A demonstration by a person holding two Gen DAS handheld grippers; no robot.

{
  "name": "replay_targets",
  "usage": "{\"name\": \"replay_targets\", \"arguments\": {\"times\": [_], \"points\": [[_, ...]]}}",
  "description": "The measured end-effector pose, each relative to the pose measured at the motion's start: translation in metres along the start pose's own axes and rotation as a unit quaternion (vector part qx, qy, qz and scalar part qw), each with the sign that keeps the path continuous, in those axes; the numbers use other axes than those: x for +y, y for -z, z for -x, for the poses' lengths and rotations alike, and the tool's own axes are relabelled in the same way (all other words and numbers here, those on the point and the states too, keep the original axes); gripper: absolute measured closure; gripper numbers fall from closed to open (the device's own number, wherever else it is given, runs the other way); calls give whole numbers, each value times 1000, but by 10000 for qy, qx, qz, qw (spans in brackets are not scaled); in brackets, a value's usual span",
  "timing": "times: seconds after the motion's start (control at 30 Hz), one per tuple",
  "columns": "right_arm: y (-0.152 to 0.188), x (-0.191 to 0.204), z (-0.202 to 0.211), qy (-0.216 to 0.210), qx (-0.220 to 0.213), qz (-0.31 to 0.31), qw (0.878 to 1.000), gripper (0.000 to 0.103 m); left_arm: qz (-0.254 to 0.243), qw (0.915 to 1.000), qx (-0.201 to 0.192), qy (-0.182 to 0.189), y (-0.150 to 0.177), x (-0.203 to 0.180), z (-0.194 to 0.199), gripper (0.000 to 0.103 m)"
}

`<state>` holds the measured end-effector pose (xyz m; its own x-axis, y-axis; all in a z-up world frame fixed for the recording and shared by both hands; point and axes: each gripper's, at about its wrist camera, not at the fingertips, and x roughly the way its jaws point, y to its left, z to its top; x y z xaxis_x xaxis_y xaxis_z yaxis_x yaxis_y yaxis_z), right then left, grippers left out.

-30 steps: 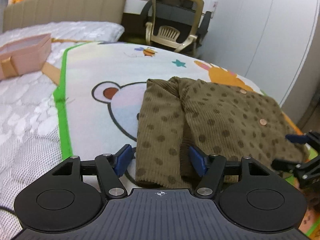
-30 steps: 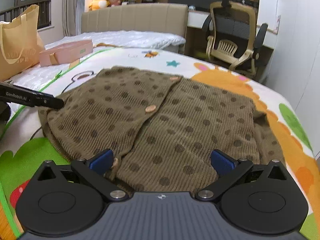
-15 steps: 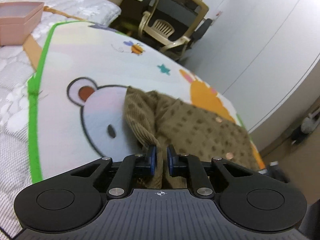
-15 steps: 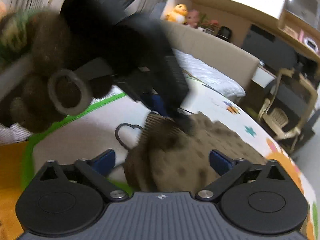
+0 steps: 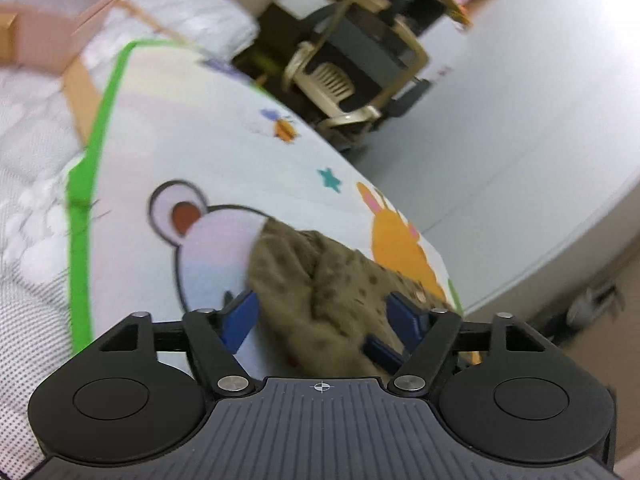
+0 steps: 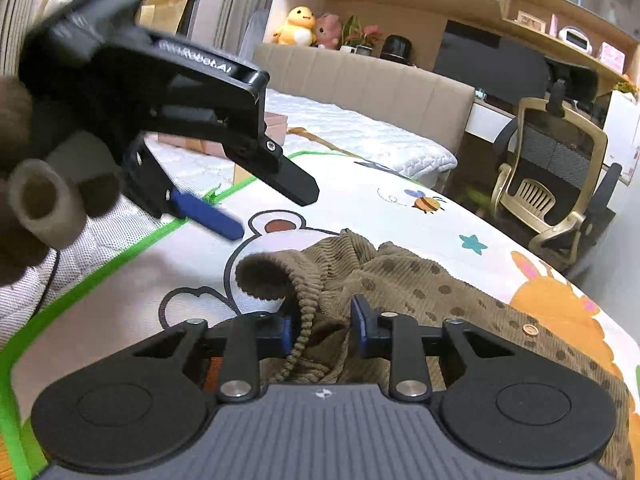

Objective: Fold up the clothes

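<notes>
A brown corduroy garment with dark dots (image 6: 404,280) lies bunched on a cartoon play mat (image 6: 360,196) on the bed. My right gripper (image 6: 322,326) is closed on a fold of its ribbed edge, fabric filling the gap between the blue pads. In the left wrist view my left gripper (image 5: 324,316) is open, its blue pads wide apart over the garment (image 5: 320,292) without pinching it. The left gripper also shows in the right wrist view (image 6: 256,204), raised above the mat at the upper left.
A pink box (image 5: 44,40) sits on the white quilt (image 5: 28,160) to the left. A beige office chair (image 6: 548,184) stands beyond the bed's far corner. A padded headboard (image 6: 360,80) and shelf with plush toys (image 6: 304,26) are behind.
My left gripper was shut on the garment half a second ago and has opened and lifted. My right gripper has closed on the garment's ribbed edge.
</notes>
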<state>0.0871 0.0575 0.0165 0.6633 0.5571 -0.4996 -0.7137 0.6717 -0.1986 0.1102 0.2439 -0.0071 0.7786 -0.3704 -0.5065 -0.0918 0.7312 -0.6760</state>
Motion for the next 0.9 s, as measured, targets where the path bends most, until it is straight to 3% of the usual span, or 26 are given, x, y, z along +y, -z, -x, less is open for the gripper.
{"name": "replay_targets", "arguments": {"times": [0.07, 0.23, 0.3, 0.33, 0.4, 0.43, 0.5, 0.53, 0.57, 0.67, 0.83, 0.9], "points": [[3, -1, 2, -35, -3, -19, 10000, 79, 310, 9991, 247, 151, -1, 10, -9, 11], [8, -2, 1, -6, 7, -12, 10000, 79, 222, 9986, 455, 140, -5, 2, -47, 9], [10, 1, 3, 46, -15, 20, 10000, 73, 138, 9985, 510, 115, -7, -4, -62, 10], [10, 3, 3, 110, -44, 103, 9999, 63, 96, 9985, 538, 103, -9, -6, -70, 11], [10, 7, 4, 235, -108, 251, 9994, 51, 12, 9982, 593, 79, -11, -12, -85, 15], [10, 3, 9, 265, -179, 219, 9992, 46, -29, 9980, 621, 67, -12, -15, -93, 23], [10, -5, 20, 326, -322, 154, 9988, 45, -129, 9977, 668, 39, -13, -20, -106, 43], [10, -8, 25, 357, -394, 122, 9985, 47, -232, 9975, 665, 17, -13, -24, -106, 59], [10, -12, 30, 388, -466, 89, 9981, 60, -316, 9973, 656, 17, -13, -27, -105, 67], [10, -24, 46, 479, -680, -8, 9965, 85, -351, 9975, 593, 133, -14, -32, -93, 82], [9, -43, 73, 631, -1036, -170, 9925, 88, -578, 9957, 598, 412, -18, -71, -80, 89], [10, -52, 85, 708, -1185, -250, 9901, 88, -860, 9921, 658, 630, -16, -106, -83, 89]]}}
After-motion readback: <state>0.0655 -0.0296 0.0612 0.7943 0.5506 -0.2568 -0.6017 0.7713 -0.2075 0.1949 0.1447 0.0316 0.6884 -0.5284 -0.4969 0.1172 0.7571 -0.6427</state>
